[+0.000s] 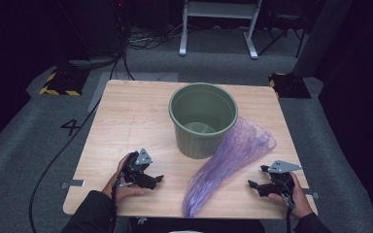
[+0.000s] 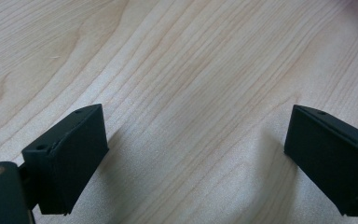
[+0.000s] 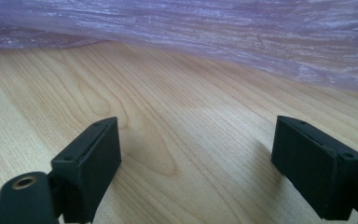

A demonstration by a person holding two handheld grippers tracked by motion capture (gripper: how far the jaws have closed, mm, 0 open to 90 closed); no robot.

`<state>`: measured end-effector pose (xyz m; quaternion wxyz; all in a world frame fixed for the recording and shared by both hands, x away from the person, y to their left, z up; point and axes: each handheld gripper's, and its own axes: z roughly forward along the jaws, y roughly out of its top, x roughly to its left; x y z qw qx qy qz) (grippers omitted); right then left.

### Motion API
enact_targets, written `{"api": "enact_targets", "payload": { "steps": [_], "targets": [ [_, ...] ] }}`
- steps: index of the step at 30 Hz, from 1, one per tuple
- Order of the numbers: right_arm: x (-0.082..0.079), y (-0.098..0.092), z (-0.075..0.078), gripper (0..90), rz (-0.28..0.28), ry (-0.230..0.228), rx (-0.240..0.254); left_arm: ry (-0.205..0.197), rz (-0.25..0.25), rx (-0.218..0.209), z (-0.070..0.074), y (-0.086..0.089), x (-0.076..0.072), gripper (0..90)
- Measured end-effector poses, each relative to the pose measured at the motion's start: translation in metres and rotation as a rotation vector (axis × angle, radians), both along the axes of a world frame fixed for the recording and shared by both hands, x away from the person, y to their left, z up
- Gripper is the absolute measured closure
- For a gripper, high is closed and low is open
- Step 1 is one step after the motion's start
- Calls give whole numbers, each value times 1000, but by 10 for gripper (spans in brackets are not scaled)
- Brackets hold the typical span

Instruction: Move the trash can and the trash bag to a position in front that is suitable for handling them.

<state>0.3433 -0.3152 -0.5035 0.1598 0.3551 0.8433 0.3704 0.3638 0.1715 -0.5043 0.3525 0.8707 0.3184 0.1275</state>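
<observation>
I'm easing my right gripper (image 1: pixel 255 185), jaws apart and empty, toward the purple bag (image 1: pixel 233 155) lying at its nine o'clock beside the green bin (image 1: pixel 202 119), aiming low for one loose edge while the left gripper (image 1: pixel 156 180) is waiting, jaws spread.

Between the matt black tongs (image 1: pixel 159 179) lies a crinkled, see-through purple plastic bag (image 1: pixel 233 158); beyond, a ribbed matt bucket (image 1: pixel 203 119) on the pale wood-grain bench (image 1: pixel 126 121).

A black "4" on the grey floor (image 1: pixel 39 126), left of the table (image 1: pixel 126 121).
</observation>
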Motion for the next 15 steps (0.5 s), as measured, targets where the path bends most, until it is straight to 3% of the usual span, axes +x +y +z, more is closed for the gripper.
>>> {"api": "enact_targets", "payload": {
  "steps": [13, 15],
  "targets": [
    [-2, -2, 1, 212, 29, -4, 13, 1, -9, -4, 0, 3, 0, 53],
    [-3, -4, 2, 213, 37, -5, 45, 1, -9, -9, -1, 4, 0, 53]
  ]
}}
